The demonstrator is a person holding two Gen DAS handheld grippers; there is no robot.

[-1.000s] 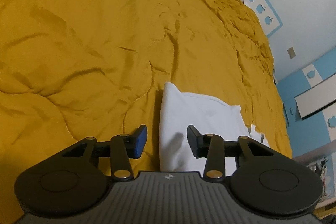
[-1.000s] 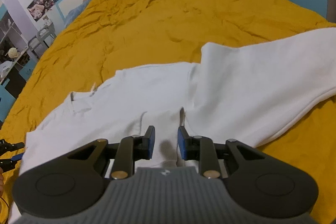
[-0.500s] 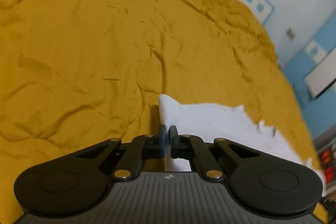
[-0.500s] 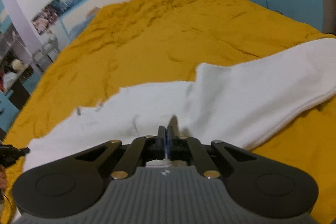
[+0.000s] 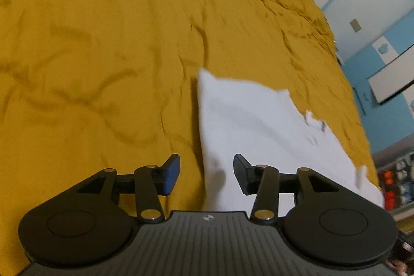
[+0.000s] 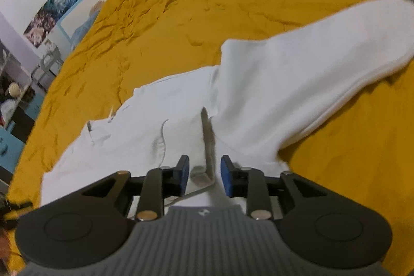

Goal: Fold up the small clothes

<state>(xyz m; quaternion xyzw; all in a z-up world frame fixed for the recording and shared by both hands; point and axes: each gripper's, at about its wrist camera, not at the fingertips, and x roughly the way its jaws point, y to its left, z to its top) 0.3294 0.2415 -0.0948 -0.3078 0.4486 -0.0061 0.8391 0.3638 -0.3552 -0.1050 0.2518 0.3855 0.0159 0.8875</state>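
- Left gripper (image 5: 206,173) gapes wide, empty, straddling the edge of the white cotton garment (image 5: 258,126) on the wrinkled mustard quilt (image 5: 103,43).
- Right gripper (image 6: 204,172) is parted, empty, over a raised crease.
- Sleeve toward two o'clock may drag, skewing the fold.

My left gripper (image 5: 206,173) is matte black plastic: two flat linkage arms pinned with brass-coloured round screws, two large round housings with a shallow circular recess on each, and a grey ribbed plate in the middle carrying a small white-and-black emblem. One of its fingers (image 5: 170,173) shows a blue pad; the other looks dark from this side. My right gripper (image 6: 204,175) is built the same way, with the same brass screws, ribbed grey centre plate and emblem, and blue pads (image 6: 184,173) on both fingertips.
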